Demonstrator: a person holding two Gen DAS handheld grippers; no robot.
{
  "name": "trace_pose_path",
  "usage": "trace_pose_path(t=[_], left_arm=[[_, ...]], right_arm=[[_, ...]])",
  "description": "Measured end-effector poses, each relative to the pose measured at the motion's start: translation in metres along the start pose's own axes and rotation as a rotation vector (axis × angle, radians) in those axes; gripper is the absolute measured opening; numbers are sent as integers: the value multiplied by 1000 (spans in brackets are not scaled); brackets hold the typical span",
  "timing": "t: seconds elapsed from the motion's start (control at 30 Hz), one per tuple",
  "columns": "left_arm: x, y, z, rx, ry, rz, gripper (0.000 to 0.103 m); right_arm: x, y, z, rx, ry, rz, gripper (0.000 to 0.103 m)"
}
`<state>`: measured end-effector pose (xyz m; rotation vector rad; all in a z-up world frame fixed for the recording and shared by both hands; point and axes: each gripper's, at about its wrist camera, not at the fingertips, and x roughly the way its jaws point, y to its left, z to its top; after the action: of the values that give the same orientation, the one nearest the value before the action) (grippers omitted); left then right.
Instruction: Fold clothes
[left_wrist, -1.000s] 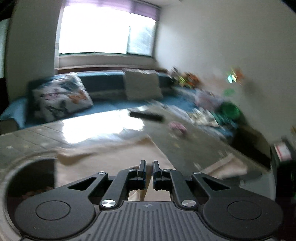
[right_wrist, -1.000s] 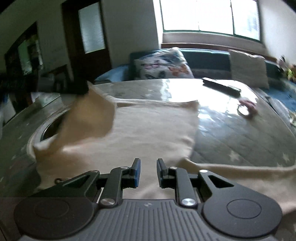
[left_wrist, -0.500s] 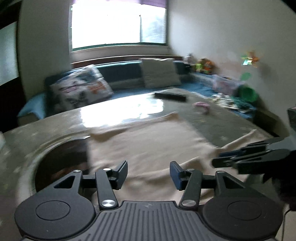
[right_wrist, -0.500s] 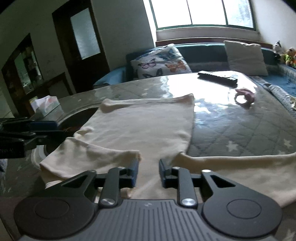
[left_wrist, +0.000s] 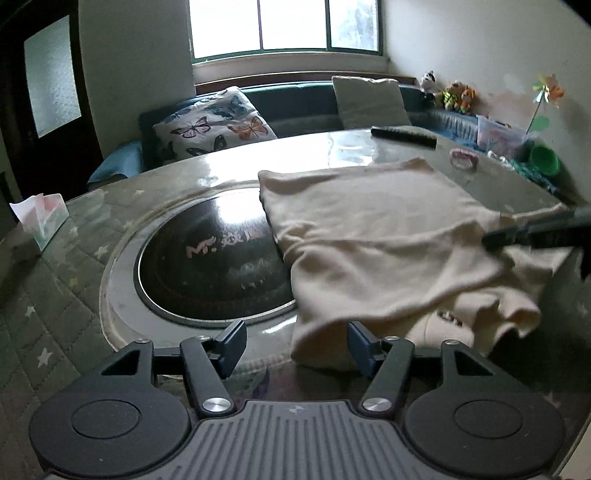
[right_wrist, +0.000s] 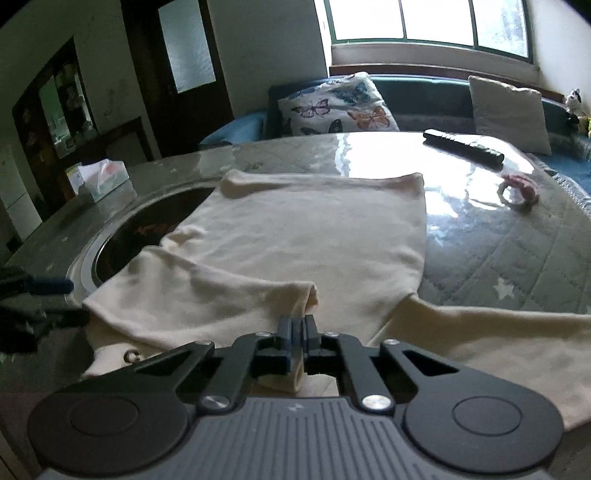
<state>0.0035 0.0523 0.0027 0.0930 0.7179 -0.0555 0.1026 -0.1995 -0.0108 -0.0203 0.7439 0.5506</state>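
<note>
A cream long-sleeved top lies spread on a round tabletop, its hem toward the far edge and its shoulders at the near edge. One sleeve is folded across the chest; the other sleeve trails out flat toward the right edge.

The right gripper sits at the near edge with its jaws together, clamped on the cuff of the folded sleeve. The left gripper hovers at the top's left side with its jaws wide apart, gripping nothing; the near left corner of the garment lies just between its fingers.

The step in hand looks like laying the sleeve flat across the body. To do it well, the cuff should probably be drawn taut and set down parallel to the side seam before release, with the free gripper pinning or smoothing the shoulder so the fold does not bunch.

The fabric is a soft, matte knit that drapes in loose ripples. The tabletop is glossy glass over a grey quilted cloth with stars. A dark circular inset cooktop sits at its centre, partly under the garment. A tissue box stands at the left edge, and a black remote control and a pink ring-shaped item lie near the far right edge.
</note>
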Motion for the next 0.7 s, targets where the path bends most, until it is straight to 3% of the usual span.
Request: trace_pose_path(t=[0.17, 0.27, 0.33, 0.4, 0.43, 0.47, 0.53, 0.7], left_arm=[[3, -4, -4, 30, -6, 10, 63], [4, -7, -5, 53, -14, 12, 55], [4, -9, -5, 69, -19, 3, 38], [4, -13, -6, 86, -23, 4, 29], [3, -15, -6, 96, -27, 6, 18], [3, -17, -6, 103, -30, 8, 15], [2, -18, -7, 109, -32, 11, 10], [1, -14, -9, 108, -18, 21, 8]], right_arm=[[-22, 6, 16, -16, -66, -3, 4], [-39, 12, 27, -33, -127, -12, 3], [-53, 16, 35, -46, -175, -20, 3], [-65, 18, 42, -57, -218, -30, 3], [-67, 19, 43, -60, -227, -40, 3], [-69, 18, 43, -59, -234, -55, 3], [-65, 13, 37, -41, -216, -87, 3], [-32, -12, 9, 50, -59, -110, 5]])
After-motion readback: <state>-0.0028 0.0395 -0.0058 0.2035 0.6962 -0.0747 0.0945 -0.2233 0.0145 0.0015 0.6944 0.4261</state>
